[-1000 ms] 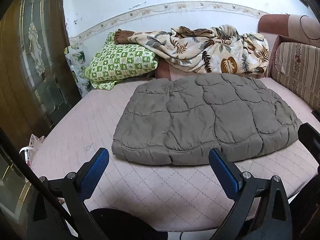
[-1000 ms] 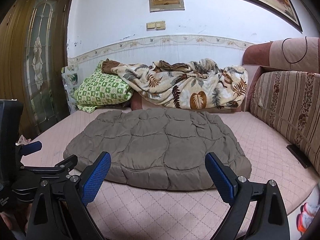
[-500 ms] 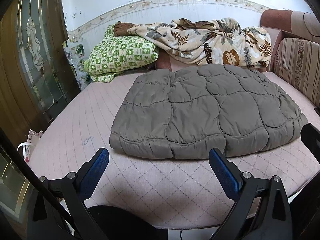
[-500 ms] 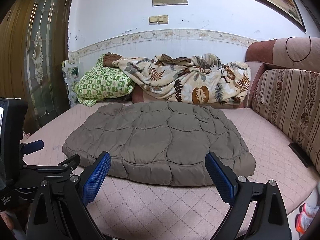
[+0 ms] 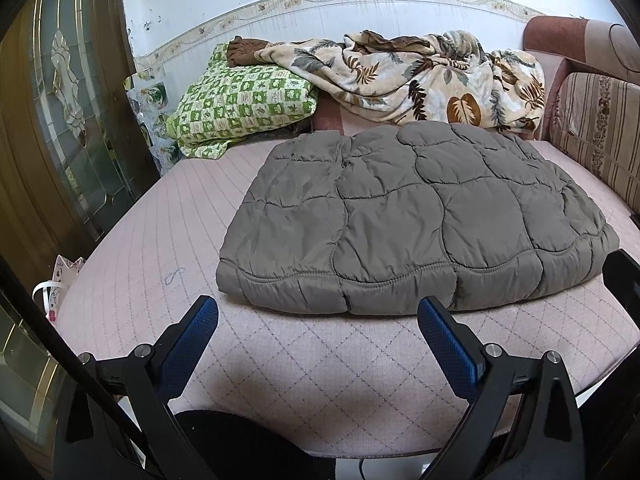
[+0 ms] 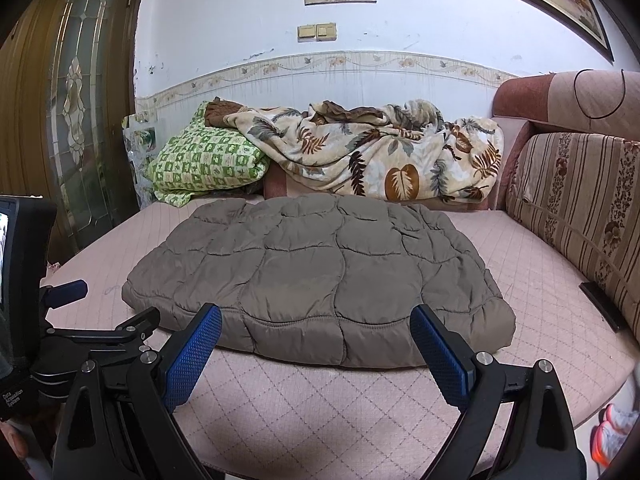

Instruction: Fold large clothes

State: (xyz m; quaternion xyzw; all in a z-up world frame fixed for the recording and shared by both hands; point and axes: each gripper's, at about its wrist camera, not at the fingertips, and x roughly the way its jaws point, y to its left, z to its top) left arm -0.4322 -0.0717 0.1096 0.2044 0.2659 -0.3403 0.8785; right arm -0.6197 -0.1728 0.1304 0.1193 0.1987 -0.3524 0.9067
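Observation:
A grey-brown quilted puffer garment (image 5: 408, 216) lies flat and folded on the pink quilted bed (image 5: 280, 360); it also shows in the right wrist view (image 6: 320, 276). My left gripper (image 5: 318, 322) is open and empty, just short of the garment's near hem, above the bed's front part. My right gripper (image 6: 316, 330) is open and empty, its blue pads level with the near hem, not touching it. The left gripper also shows at the left edge of the right wrist view (image 6: 76, 320).
A green checked pillow (image 5: 240, 100) and a leaf-print blanket (image 5: 420, 76) lie at the back against the wall. A striped sofa back (image 6: 576, 216) lines the right side. A glazed wooden door (image 5: 68, 128) stands at the left. A dark flat object (image 6: 602, 306) lies by the sofa back.
Both grippers have moved forward toward the garment, which now appears larger and closer. Both stay open.

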